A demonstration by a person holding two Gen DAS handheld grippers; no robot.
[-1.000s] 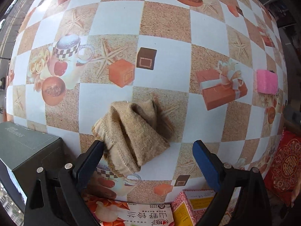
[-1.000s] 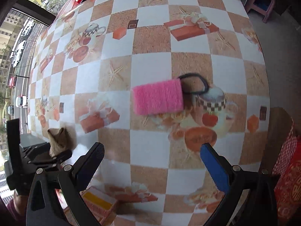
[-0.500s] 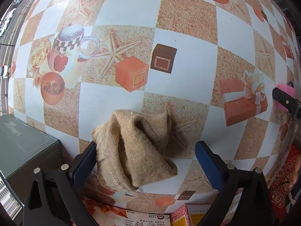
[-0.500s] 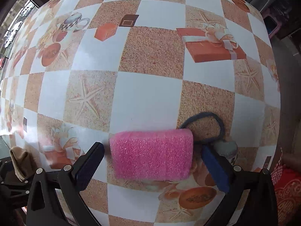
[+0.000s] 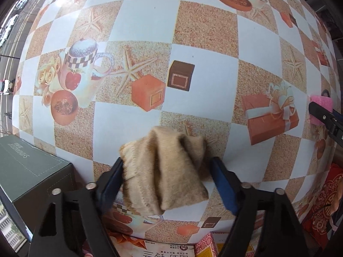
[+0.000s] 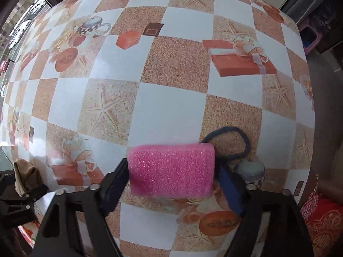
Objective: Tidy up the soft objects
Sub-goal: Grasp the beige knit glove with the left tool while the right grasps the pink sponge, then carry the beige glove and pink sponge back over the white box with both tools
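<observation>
With both grippers' jaws just closing, the left gripper squeezing the crumpled cloth and the right gripper clamping the pink sponge, the hair tie beside the right gripper's blue jaw could snag and drag across the counter.

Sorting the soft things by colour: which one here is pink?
The sponge between the right gripper fingers; the folded towel is tan and the hair tie dark.
</observation>
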